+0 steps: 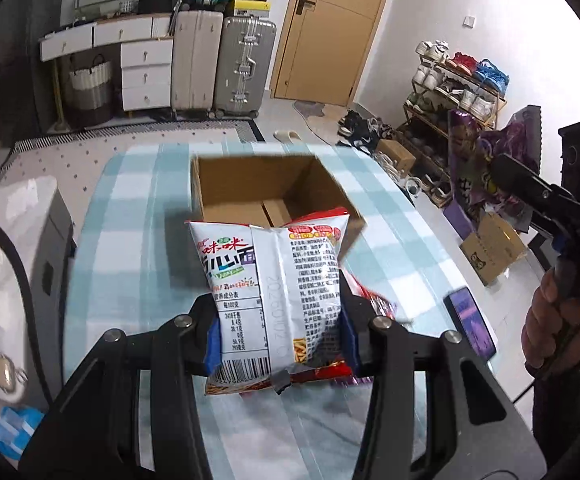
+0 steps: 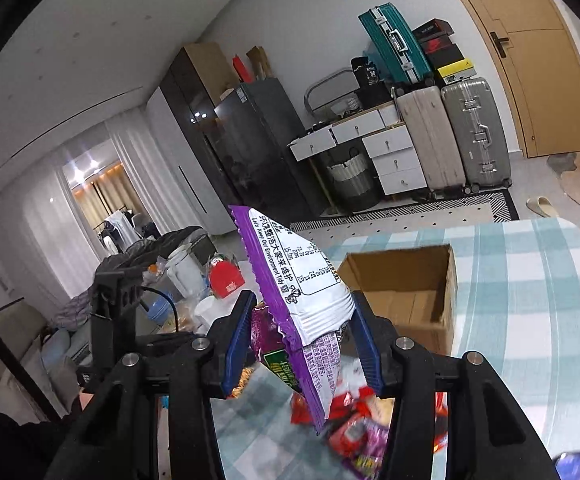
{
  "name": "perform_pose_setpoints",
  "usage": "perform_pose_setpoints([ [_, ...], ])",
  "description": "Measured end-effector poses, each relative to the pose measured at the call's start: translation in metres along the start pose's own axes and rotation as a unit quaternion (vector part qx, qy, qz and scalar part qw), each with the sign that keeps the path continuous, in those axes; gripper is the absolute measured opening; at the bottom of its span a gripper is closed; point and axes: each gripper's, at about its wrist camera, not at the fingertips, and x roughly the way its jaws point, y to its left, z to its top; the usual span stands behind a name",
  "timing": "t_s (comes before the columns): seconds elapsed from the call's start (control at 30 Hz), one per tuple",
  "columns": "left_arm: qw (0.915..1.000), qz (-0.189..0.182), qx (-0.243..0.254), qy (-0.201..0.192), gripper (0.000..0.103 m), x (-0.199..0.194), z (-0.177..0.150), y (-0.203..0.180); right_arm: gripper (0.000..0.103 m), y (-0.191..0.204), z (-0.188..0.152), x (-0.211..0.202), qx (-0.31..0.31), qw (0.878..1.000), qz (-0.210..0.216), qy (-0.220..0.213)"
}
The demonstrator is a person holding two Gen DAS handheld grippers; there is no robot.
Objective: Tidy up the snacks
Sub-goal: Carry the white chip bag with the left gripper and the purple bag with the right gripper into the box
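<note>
My left gripper (image 1: 280,334) is shut on a white and red noodle snack bag (image 1: 278,292), held just before the open cardboard box (image 1: 274,192) on the checked tablecloth. My right gripper (image 2: 300,344) is shut on a purple and white snack bag (image 2: 298,300), held up in the air left of the box (image 2: 406,292). The right gripper with its purple bag (image 1: 486,160) also shows at the right of the left wrist view. The box looks empty inside. Several loose red and purple snack packets (image 2: 354,428) lie on the table below the right gripper.
A phone (image 1: 472,326) lies at the table's right edge. A shoe rack (image 1: 450,92) and small boxes stand on the floor to the right. Suitcases (image 1: 222,64) and white drawers (image 1: 146,72) line the far wall. A cluttered side table (image 2: 194,280) stands to the left.
</note>
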Motion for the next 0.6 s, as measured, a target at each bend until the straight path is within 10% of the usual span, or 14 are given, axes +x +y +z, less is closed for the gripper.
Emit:
perform_pose_setpoints([
  [0.6, 0.9999, 0.006, -0.012, 0.01, 0.043, 0.092, 0.144, 0.01, 0.048, -0.04, 0.098, 0.092, -0.011, 1.0, -0.02, 0.007],
])
